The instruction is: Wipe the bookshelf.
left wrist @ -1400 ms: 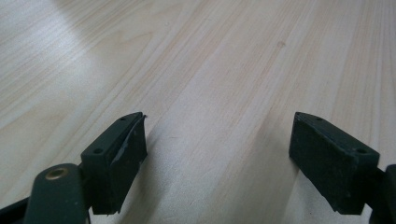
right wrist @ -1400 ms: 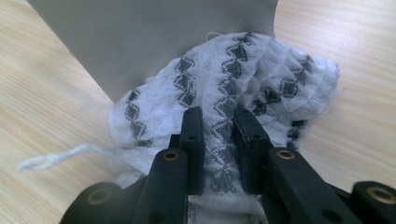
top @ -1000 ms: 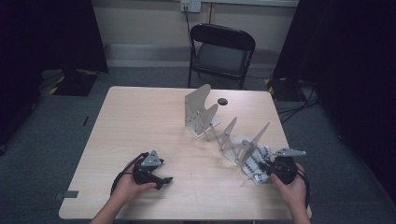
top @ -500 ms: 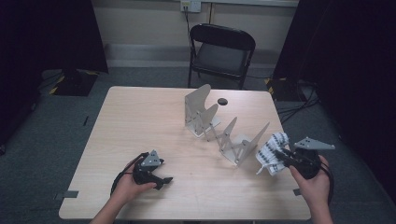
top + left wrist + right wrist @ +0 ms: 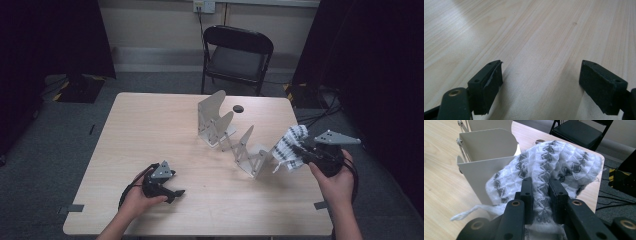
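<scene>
**Right claw holds patterned cloth above the tabletop's right edge**

The right claw (image 5: 300,150) is clenched on a white cloth with a dark grey diamond pattern (image 5: 288,146) — in the right gripper view its two black jaws pinch a fold of the knit between them, and the rest of the cloth (image 5: 554,162) bunches up ahead of the jaws, with a loose white strand hanging down at lower left. In the high view the cloth hangs in the air at the right side of the tabletop (image 5: 150,130), just beside the near end of a folding rack of pale metal plates (image 5: 235,140) that runs diagonally across the middle. The rack's nearest plates (image 5: 486,147) stand upright just behind the cloth in the right gripper view.

The left claw (image 5: 175,192) rests on the tabletop near the front left, held by the person's left hand (image 5: 137,197). Its jaws stand wide apart — released, with only bare wood grain between them in the left gripper view.

A black folding chair (image 5: 237,52) stands beyond the far edge, and a small dark round object (image 5: 238,108) lies on the tabletop near the rack's far end.
</scene>
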{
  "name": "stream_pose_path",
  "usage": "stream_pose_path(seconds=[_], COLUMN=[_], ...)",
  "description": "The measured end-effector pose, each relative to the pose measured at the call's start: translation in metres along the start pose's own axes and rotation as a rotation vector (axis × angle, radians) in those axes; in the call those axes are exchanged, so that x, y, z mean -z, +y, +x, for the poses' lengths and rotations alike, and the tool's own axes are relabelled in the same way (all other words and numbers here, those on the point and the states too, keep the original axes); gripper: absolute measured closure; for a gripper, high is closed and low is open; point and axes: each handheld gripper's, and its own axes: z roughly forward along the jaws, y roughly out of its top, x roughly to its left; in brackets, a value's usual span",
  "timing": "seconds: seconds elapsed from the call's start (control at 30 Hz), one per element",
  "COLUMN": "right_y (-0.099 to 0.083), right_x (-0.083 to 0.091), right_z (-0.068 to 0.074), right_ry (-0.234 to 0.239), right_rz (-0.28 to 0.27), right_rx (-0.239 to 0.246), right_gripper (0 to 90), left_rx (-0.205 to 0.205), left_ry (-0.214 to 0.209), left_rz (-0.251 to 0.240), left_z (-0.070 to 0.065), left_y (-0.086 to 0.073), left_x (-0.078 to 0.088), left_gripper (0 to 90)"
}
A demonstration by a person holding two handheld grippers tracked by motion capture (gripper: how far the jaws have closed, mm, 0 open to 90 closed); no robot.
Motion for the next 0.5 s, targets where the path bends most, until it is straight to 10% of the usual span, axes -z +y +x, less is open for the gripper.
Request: stream_pose_path(seconds=[0.5], right_y=[-0.039], right_x=[-0.041], right_z=[-0.009], right_ry=[-0.004], right_rz=[0.071], right_rx=[-0.067], right_gripper=[74.7], left_rx=[0.0], left_ry=[0.001], left_rz=[0.0], left_z=[0.0], left_y=[0.0], left_x=[0.0], left_gripper=[18.7])
